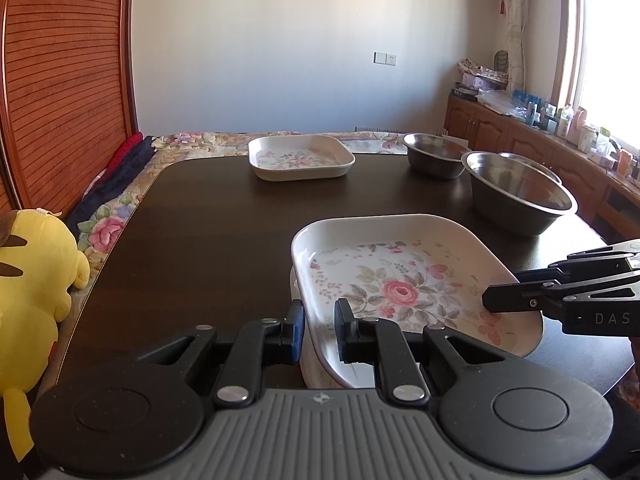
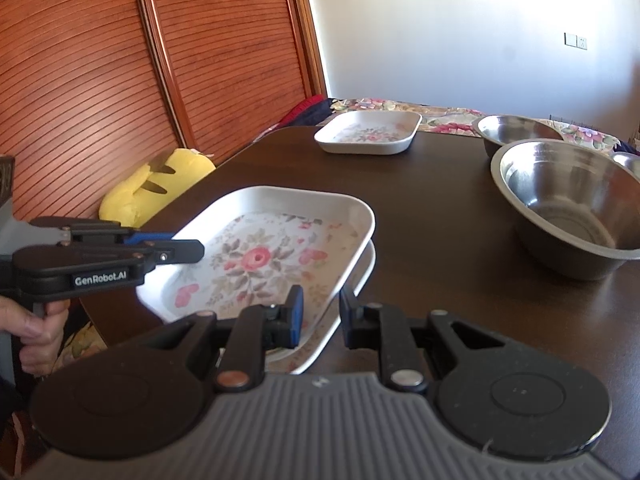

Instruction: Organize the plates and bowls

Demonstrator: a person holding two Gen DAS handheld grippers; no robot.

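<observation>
Fingers (image 1: 298,320) of both grippers pinch the top flowered plate (image 1: 404,276), left at seven o'clock, right at four; judged next: settle it squarely onto the plate beneath (image 2: 362,268), then release.

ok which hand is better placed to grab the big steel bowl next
Right. The big steel bowl sits on the right gripper's side, the left gripper across the floral plate from it. Both are shut on that plate, so release first.

On the bench (image 1: 208,216), one plate (image 1: 400,276) sat stacked on another (image 1: 316,364) at the near edge; a third plate (image 1: 300,156) lay far behind, bowls (image 1: 520,192) to the right.
</observation>
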